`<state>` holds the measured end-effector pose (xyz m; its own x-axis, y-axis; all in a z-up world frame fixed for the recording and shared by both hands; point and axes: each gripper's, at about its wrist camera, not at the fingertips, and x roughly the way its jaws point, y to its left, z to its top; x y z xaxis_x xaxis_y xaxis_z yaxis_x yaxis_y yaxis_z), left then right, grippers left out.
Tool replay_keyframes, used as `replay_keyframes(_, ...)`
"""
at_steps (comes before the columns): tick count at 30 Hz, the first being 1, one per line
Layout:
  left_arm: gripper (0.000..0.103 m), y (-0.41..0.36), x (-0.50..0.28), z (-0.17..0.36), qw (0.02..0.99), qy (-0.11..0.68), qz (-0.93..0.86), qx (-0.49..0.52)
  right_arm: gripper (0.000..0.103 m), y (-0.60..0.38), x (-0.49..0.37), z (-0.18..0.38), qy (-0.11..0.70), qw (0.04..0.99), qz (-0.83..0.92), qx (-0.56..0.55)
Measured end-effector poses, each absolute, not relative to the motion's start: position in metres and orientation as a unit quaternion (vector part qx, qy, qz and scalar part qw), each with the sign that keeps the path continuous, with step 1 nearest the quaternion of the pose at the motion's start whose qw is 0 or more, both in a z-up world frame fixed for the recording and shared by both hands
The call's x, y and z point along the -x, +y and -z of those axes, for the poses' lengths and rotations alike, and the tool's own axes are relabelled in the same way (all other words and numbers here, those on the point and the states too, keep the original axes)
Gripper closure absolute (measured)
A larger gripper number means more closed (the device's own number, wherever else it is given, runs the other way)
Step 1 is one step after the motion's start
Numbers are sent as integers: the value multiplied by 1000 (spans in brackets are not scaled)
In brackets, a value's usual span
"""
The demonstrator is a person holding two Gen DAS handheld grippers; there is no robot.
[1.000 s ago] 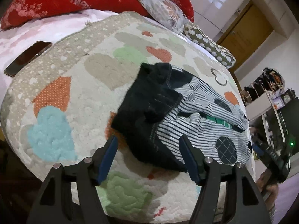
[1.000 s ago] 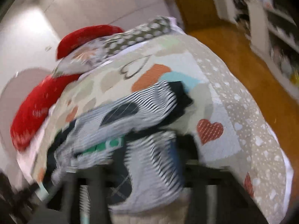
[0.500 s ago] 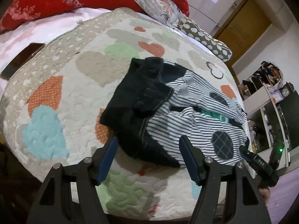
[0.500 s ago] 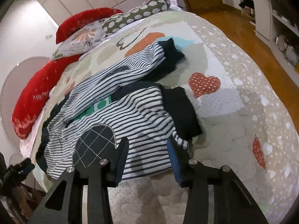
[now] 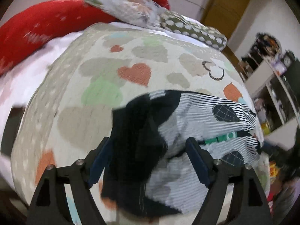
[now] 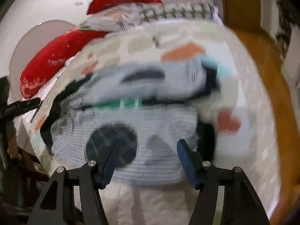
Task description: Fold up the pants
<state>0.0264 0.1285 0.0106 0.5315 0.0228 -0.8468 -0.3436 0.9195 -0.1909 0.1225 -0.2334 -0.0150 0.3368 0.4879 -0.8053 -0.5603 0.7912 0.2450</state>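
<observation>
My left claw [image 5: 148, 161] has just spread its jaws wider and now stands wide over the dark waistband end of the pants [image 5: 187, 123]. Cloth shows between the jaws, but the pads [image 5: 196, 161] do not press on it, so I hold nothing there. This view has swung since half a second ago: the pants sit lower and closer to the claw, and the picture is smeared.

My right claw [image 6: 146, 159] pinched narrower and has just opened again. It is wide over the striped leg near the checked knee patch [image 6: 110, 146], gripping nothing that I can see; that view is badly blurred.

The pants lie on the heart-patterned blanket [image 5: 105, 93] on the bed, legs side by side. I judge both claws are between grips, lining up for the next fold, which is not yet made.
</observation>
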Motion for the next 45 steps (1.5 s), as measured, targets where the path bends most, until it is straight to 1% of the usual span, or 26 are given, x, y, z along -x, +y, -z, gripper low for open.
replay_keyframes(2, 23, 132, -56, -2, 858, 482, -84, 158, 36, -224, -145, 0, 460, 825, -323, 50)
replay_keyframes(4, 23, 137, -81, 10, 849, 498, -54, 166, 36, -209, -175, -4, 456, 826, -326, 65)
replay_keyframes(7, 23, 149, -113, 27, 834, 516, -18, 197, 36, -181, -223, 9, 472, 814, -325, 100)
replay_keyframes(11, 23, 169, -141, 42, 829, 514, 2, 221, 36, -151, -271, 34, 485, 807, -307, 139)
replay_keyframes(14, 23, 175, -159, 60, 817, 535, 36, 213, 36, -137, -285, 48, 500, 787, -333, 139)
replay_keyframes(16, 23, 175, -166, 72, 810, 548, 43, 205, 36, -125, -288, 61, 512, 769, -348, 160)
replay_keyframes(19, 24, 167, -166, 76, 817, 548, 45, 174, 34, -112, -285, 71, 493, 771, -348, 205)
replay_keyframes(20, 29, 162, -165, 75, 818, 552, 40, 155, 35, -111, -282, 71, 487, 772, -349, 211)
replay_keyframes(21, 55, 157, -163, 73, 823, 553, 29, 130, 38, -110, -279, 71, 484, 773, -351, 214)
replay_keyframes(22, 79, 150, -161, 70, 829, 550, 20, 103, 56, -109, -276, 71, 481, 772, -357, 216)
replay_keyframes(23, 89, 148, -159, 68, 832, 546, 25, 99, 84, -108, -271, 70, 480, 768, -366, 215)
replay_keyframes(24, 98, 146, -156, 66, 833, 543, 27, 102, 96, -108, -268, 70, 482, 764, -373, 212)
replay_keyframes(30, 98, 139, -135, 37, 857, 507, -15, 93, 97, -105, -247, 52, 454, 787, -362, 209)
replay_keyframes(34, 98, 130, -104, 5, 877, 473, -21, 87, 97, -118, -231, 25, 431, 805, -355, 201)
replay_keyframes(38, 98, 113, -70, -16, 892, 446, -25, 77, 97, -132, -201, 0, 409, 817, -357, 197)
replay_keyframes(41, 98, 98, -39, -22, 901, 426, -25, 78, 97, -141, -174, -8, 396, 821, -362, 197)
replay_keyframes(45, 98, 85, 0, -17, 906, 414, -33, 88, 97, -157, -131, -7, 390, 822, -368, 192)
